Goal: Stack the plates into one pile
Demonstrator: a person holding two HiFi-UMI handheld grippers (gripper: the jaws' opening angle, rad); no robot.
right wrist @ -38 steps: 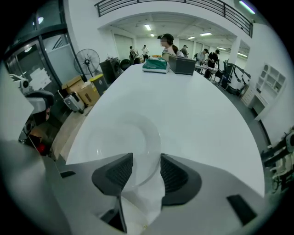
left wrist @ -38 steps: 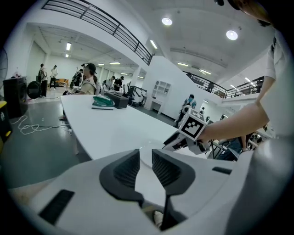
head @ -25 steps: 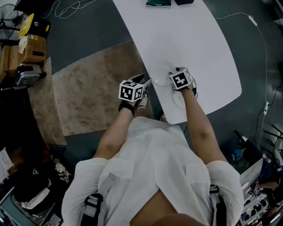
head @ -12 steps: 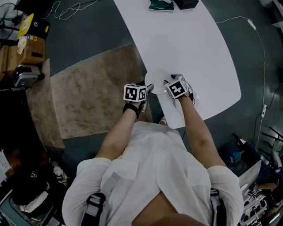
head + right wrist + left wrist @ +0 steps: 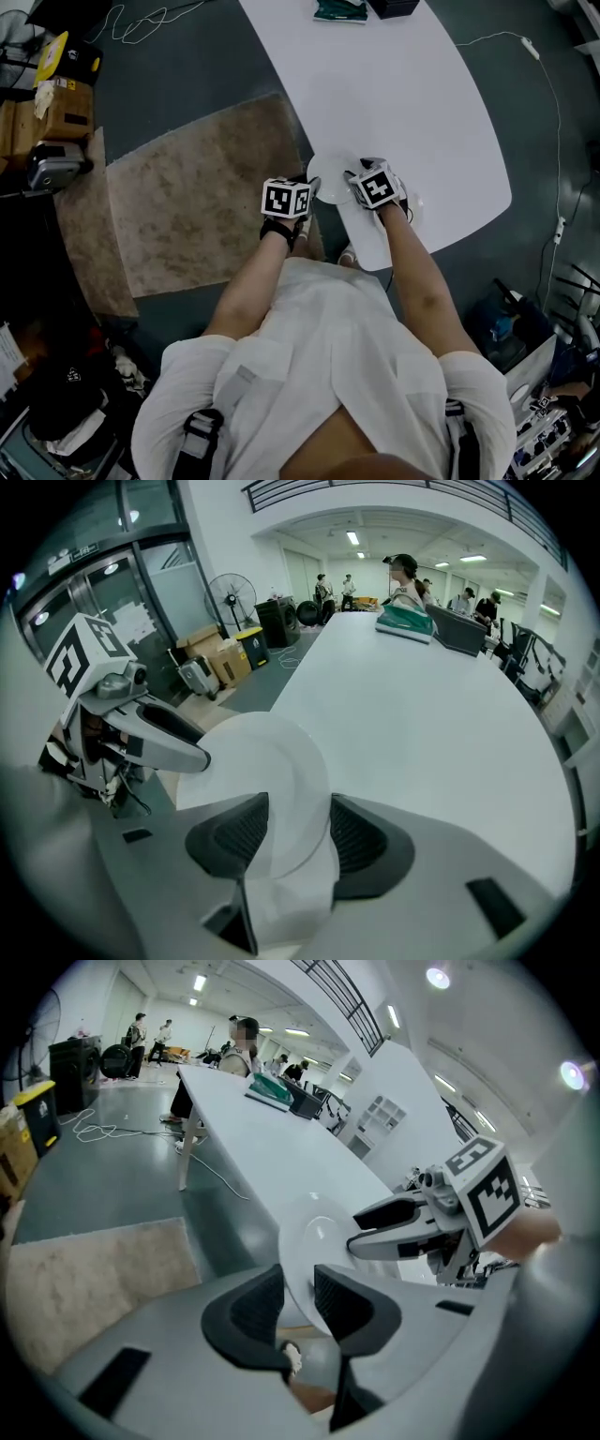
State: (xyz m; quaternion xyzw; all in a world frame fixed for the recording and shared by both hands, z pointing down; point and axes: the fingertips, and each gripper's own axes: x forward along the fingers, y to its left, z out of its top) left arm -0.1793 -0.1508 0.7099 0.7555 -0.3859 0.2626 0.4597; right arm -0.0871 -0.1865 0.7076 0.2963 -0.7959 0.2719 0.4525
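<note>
A white plate lies at the near left edge of the white table and juts out over it. My left gripper reaches in from beside the table. Its jaws have just been closing and now pinch the plate's overhanging rim, so the left gripper is shut on it. My right gripper stands over the same plate from the table side. The right gripper's jaws have just been opening and stand wide, with the plate between them unpressed. A second white plate lies by the right wrist.
A tan rug covers the floor left of the table. A green item and a dark box sit at the table's far end. Cardboard boxes and cables lie at the left. People stand far off.
The right gripper has slid the plate leftward until it overhangs the table's edge. The left gripper has moved in and closed on the plate's rim.
</note>
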